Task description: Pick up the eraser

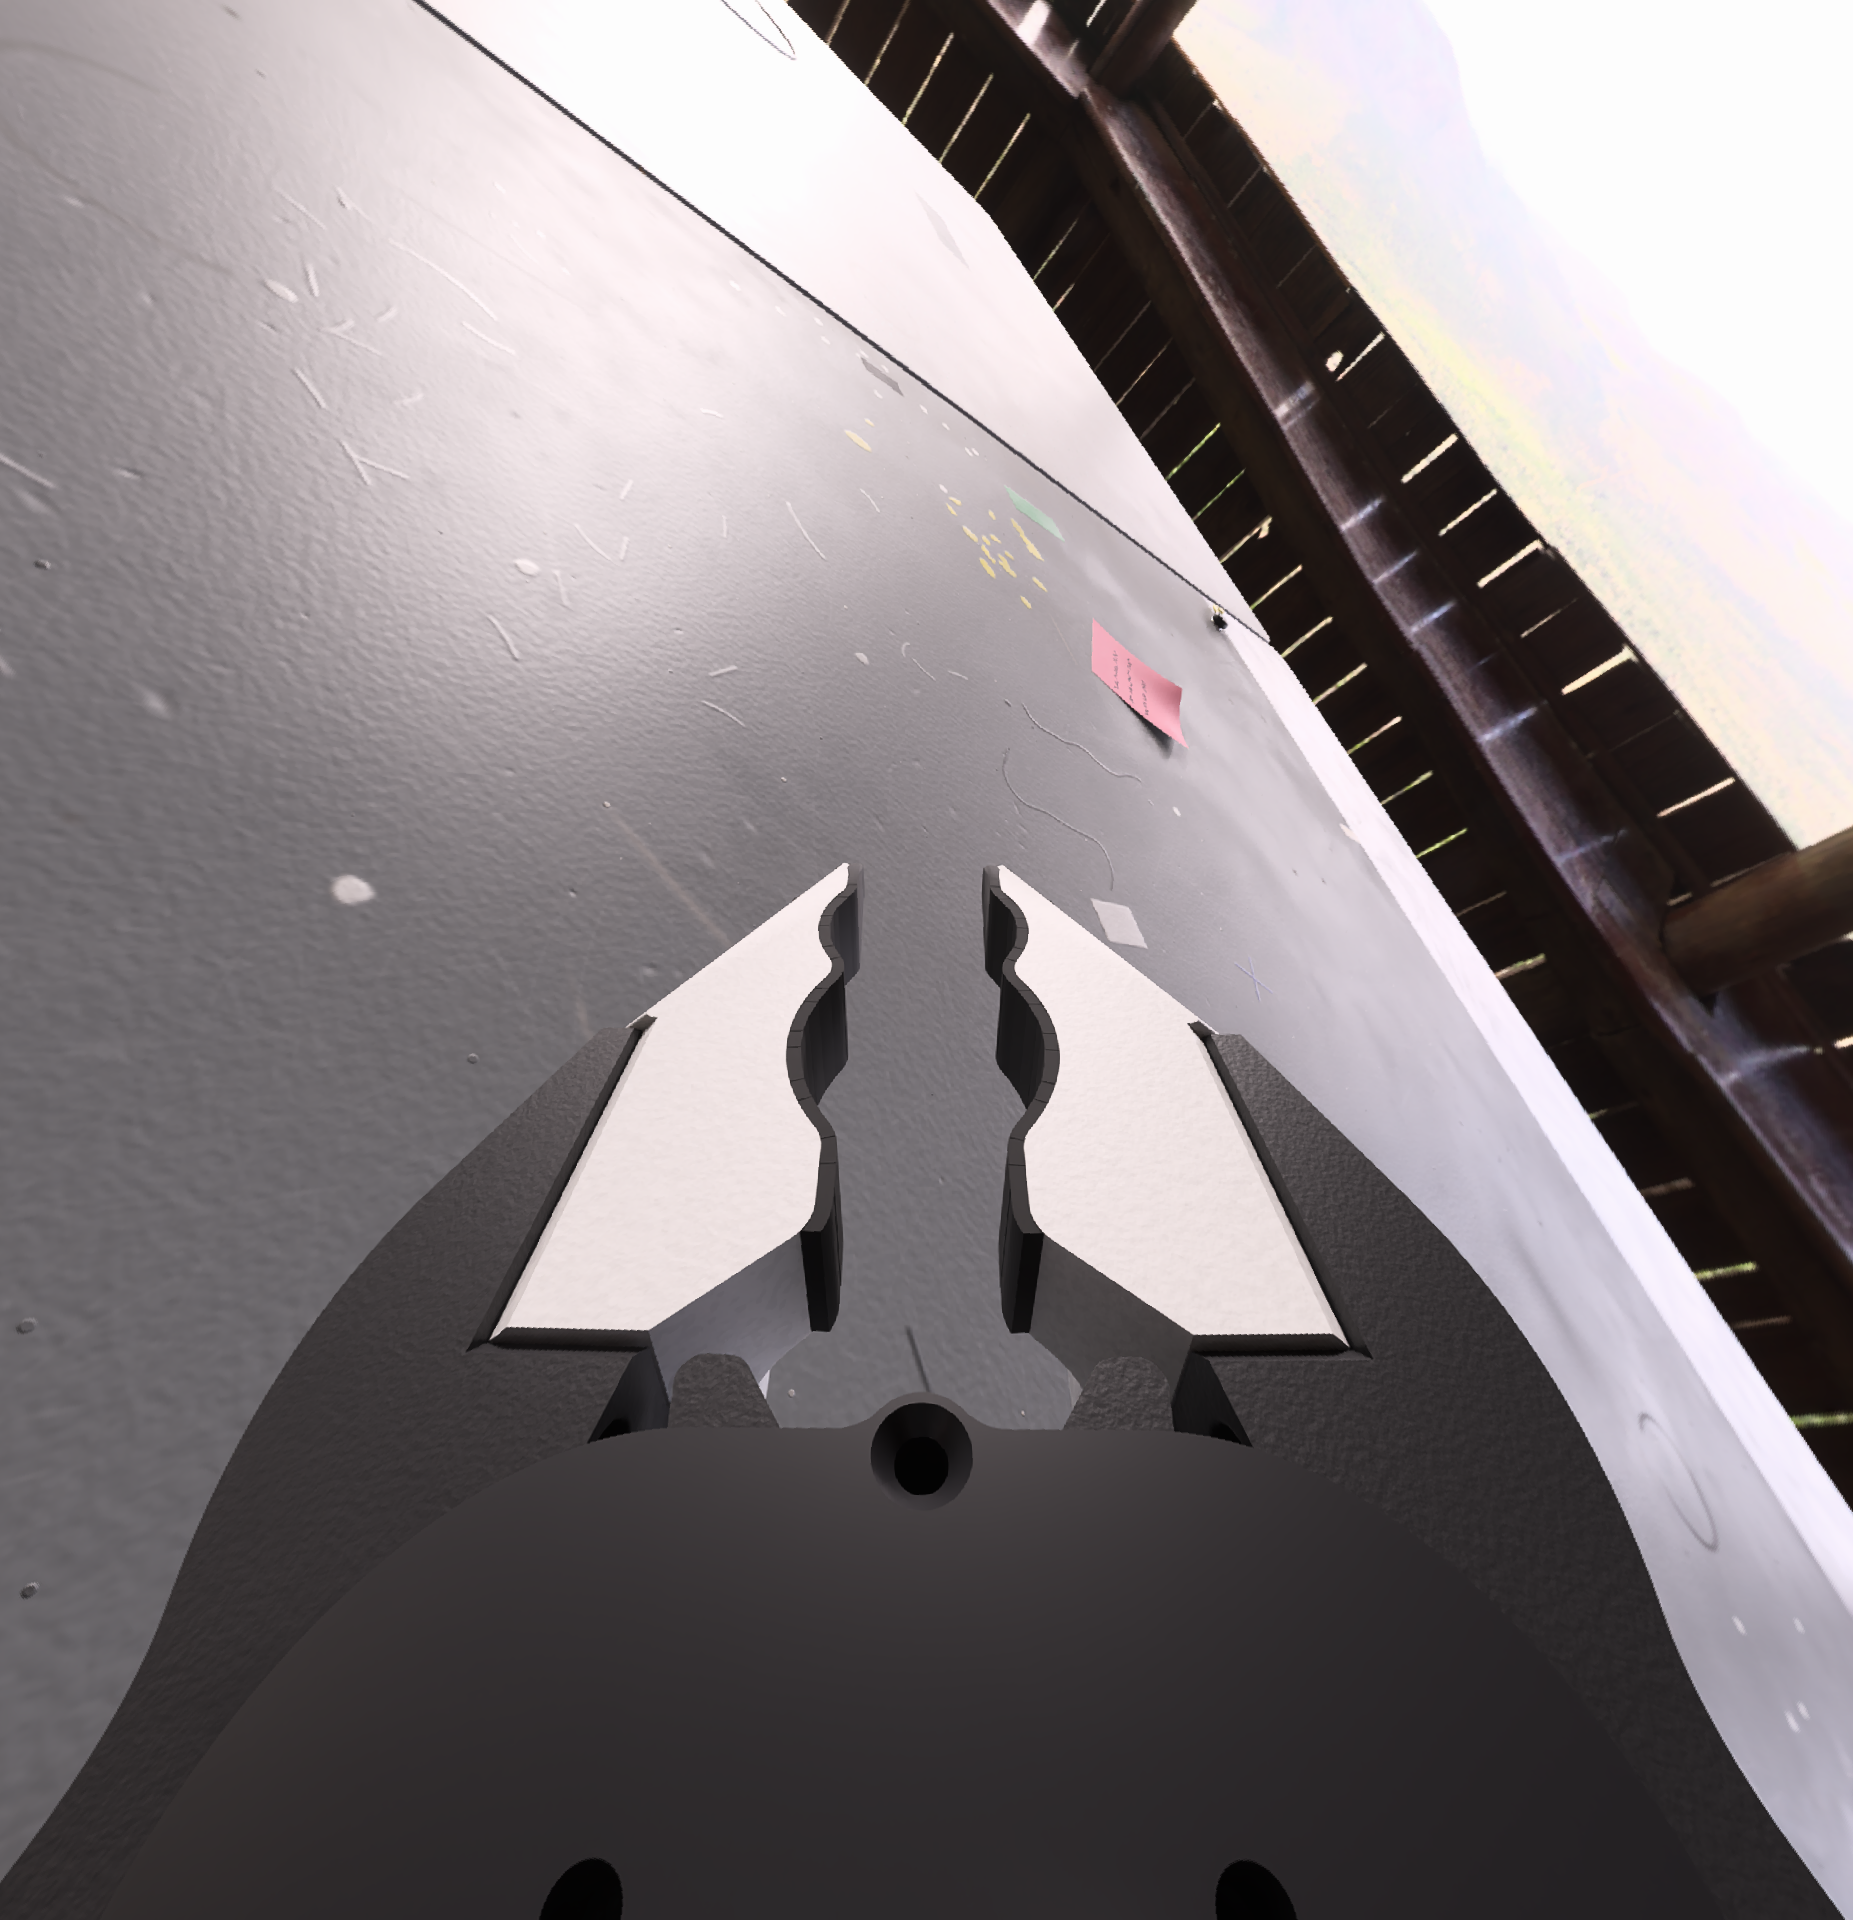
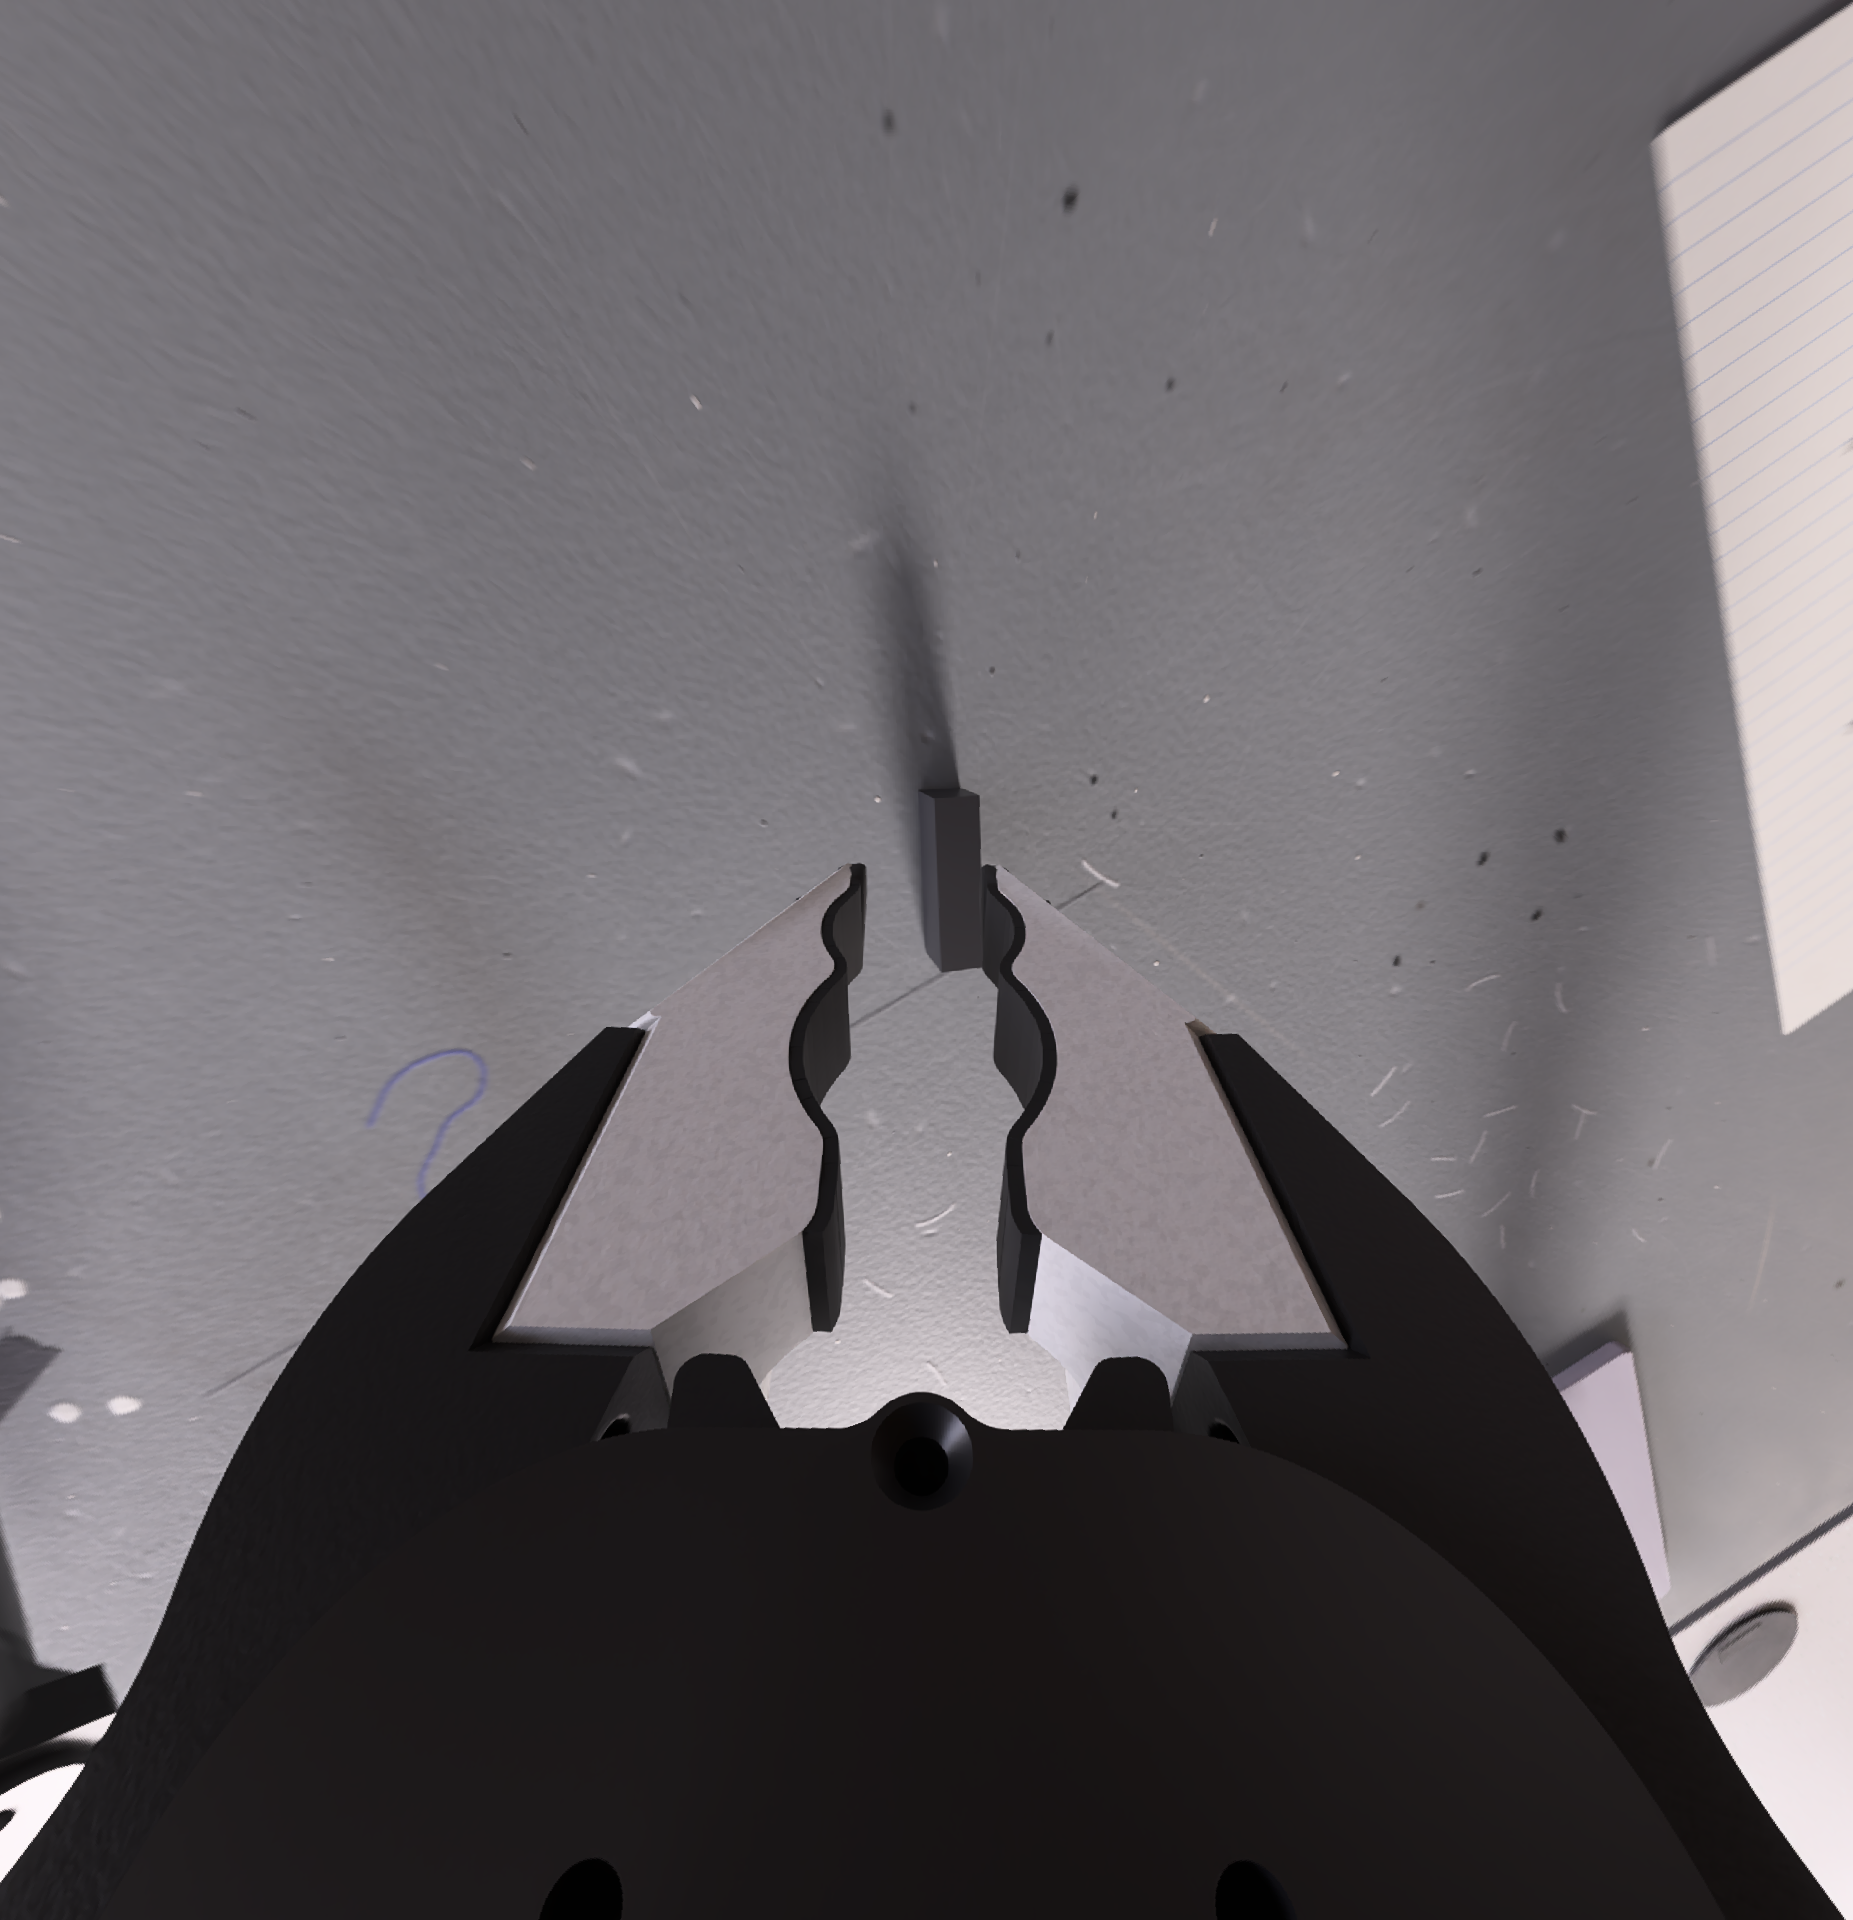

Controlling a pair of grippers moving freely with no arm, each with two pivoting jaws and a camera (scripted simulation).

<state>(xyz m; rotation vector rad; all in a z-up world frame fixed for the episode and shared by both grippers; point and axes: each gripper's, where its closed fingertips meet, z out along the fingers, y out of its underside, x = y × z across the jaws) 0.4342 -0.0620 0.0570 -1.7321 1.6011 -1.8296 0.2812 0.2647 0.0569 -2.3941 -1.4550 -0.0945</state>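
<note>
The eraser (image 2: 951,883) is a small dark grey block on the grey table (image 2: 486,520), seen only in the right wrist view. It sits between the tips of my right gripper (image 2: 924,883), close against the right finger (image 2: 1005,935), with a gap to the left finger. It throws a long thin shadow away from me. My right gripper is open around it. My left gripper (image 1: 924,883) is open and empty over the bare grey table (image 1: 382,623). No eraser shows in the left wrist view.
A lined notepad (image 2: 1784,520) lies at the right. A white object with a grey disc (image 2: 1753,1652) and a pale lavender block (image 2: 1618,1455) are at the lower right. A pink note (image 1: 1135,681) lies near the table's edge, with a wooden railing (image 1: 1421,623) beyond.
</note>
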